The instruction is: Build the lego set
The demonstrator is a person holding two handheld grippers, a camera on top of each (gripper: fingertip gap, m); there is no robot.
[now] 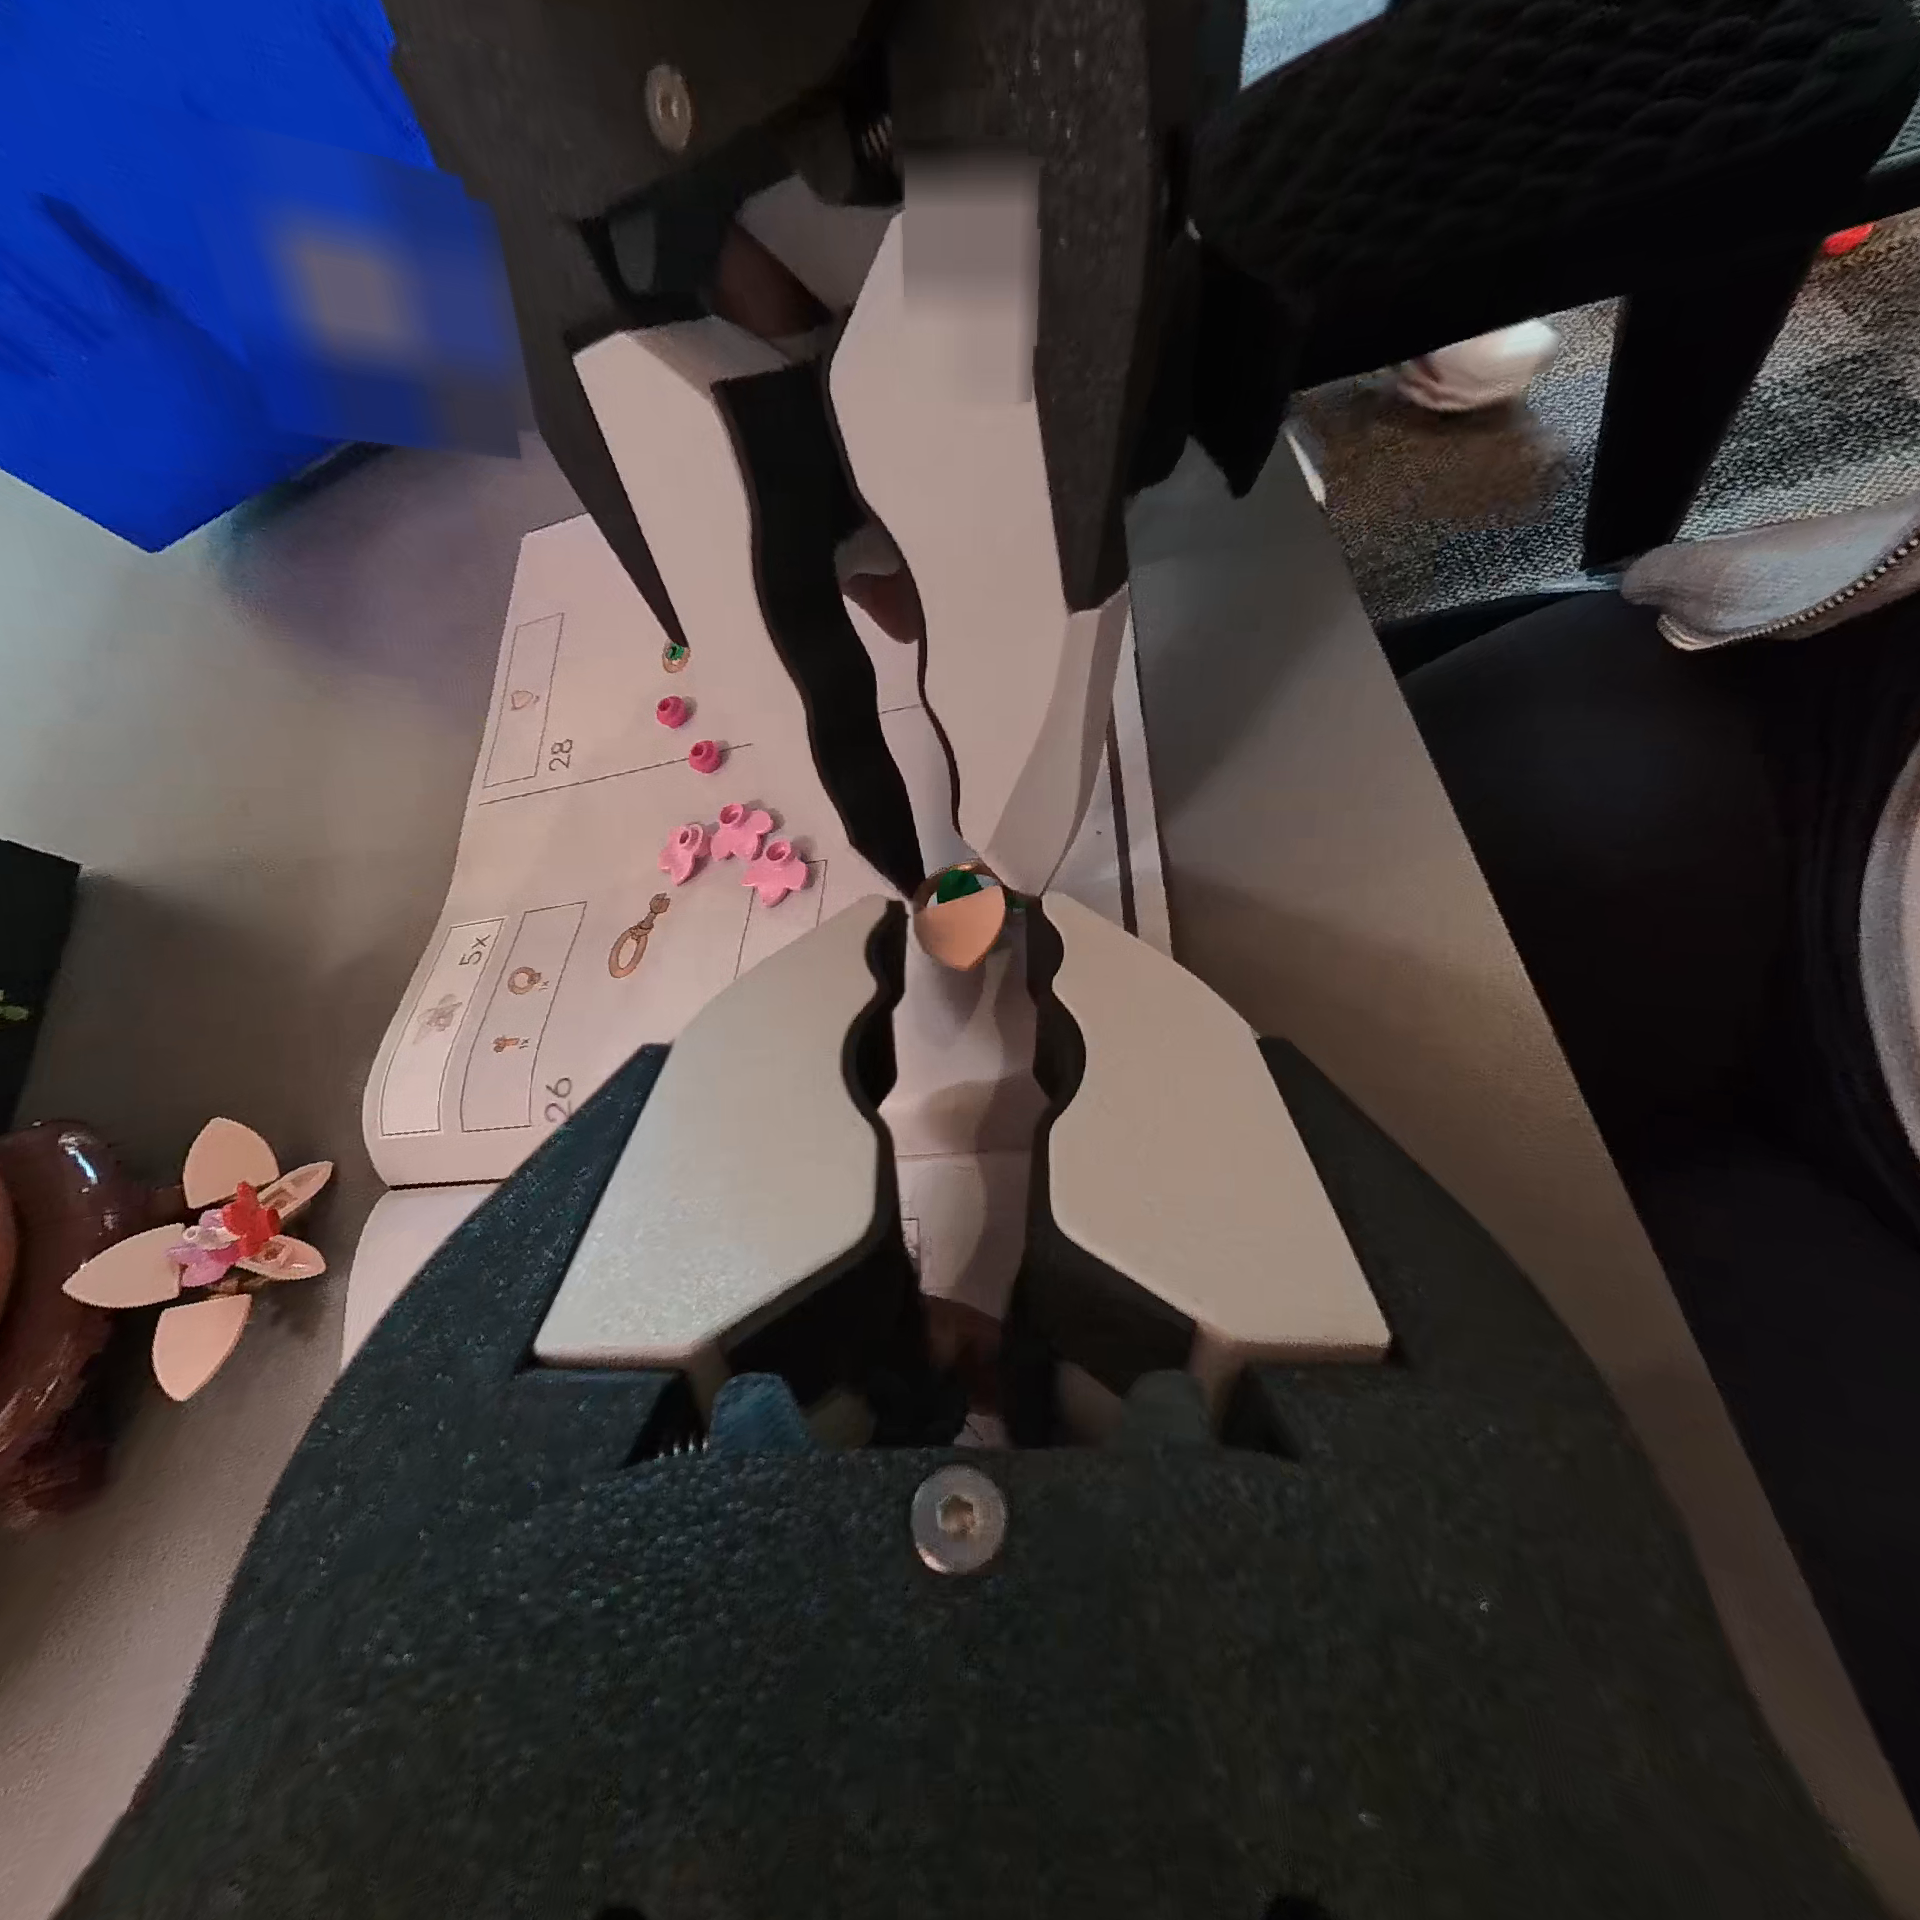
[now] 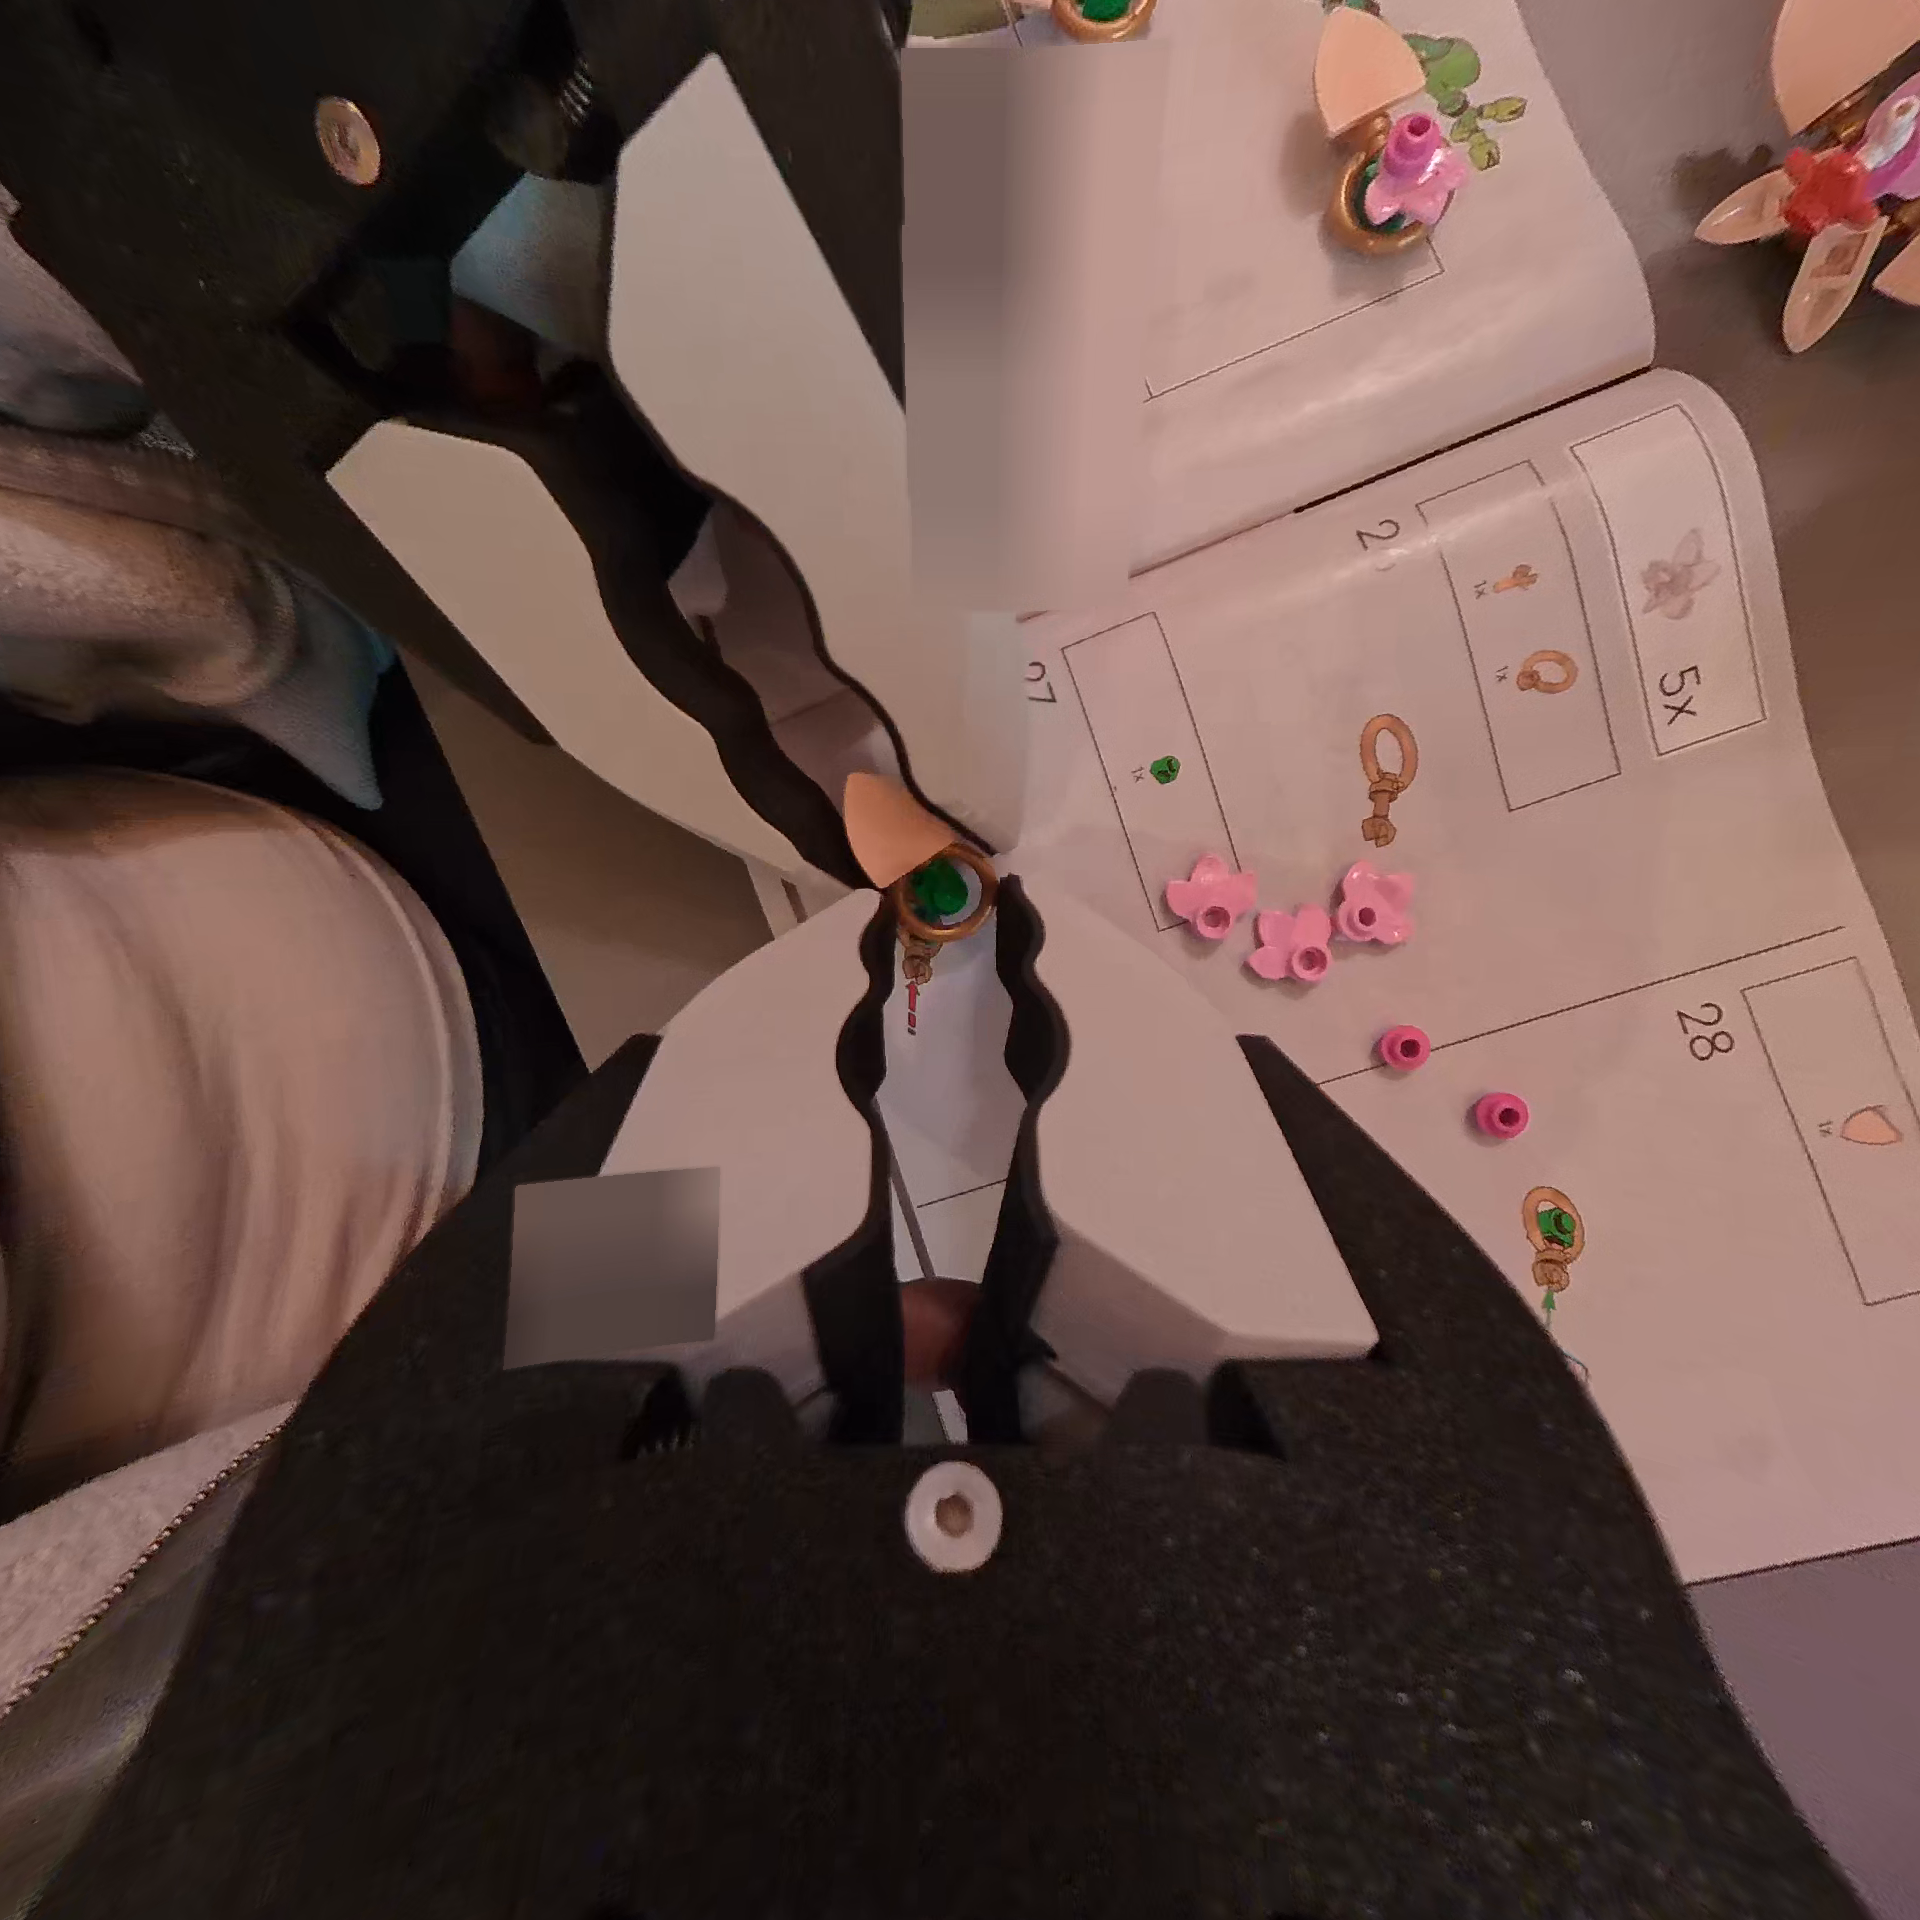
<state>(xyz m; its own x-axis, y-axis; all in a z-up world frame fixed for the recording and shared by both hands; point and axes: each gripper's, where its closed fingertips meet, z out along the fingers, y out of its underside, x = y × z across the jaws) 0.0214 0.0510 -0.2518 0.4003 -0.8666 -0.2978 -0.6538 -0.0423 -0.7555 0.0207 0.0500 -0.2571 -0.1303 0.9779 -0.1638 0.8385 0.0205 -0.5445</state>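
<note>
In the right wrist view my right gripper [image 2: 945, 904] is shut on a gold ring [image 2: 947, 935] with a small green piece [image 2: 935, 885] inside it, held just above an open instruction booklet [image 2: 1558, 1403]. My left gripper [image 2: 914, 842] comes in from the upper left, its pads closed on a peach petal [image 2: 883, 826] that sits against the ring's top edge. In the left wrist view my left gripper [image 1: 966, 914] holds the same petal [image 1: 956, 930] at its fingertips. The ring [image 1: 964, 863] and the right gripper [image 1: 971, 883] meet it from above.
Three pink flower pieces [image 2: 1288, 940] and two magenta round studs [image 2: 1405, 1046] lie loose on the booklet. A part-built petal-and-ring piece [image 2: 1392, 177] sits at its far end. A finished flower [image 1: 229, 1247] lies on the grey table. A seated person is at the table's edge [image 1: 1558, 1039]. The grippers are tip to tip, or close to it.
</note>
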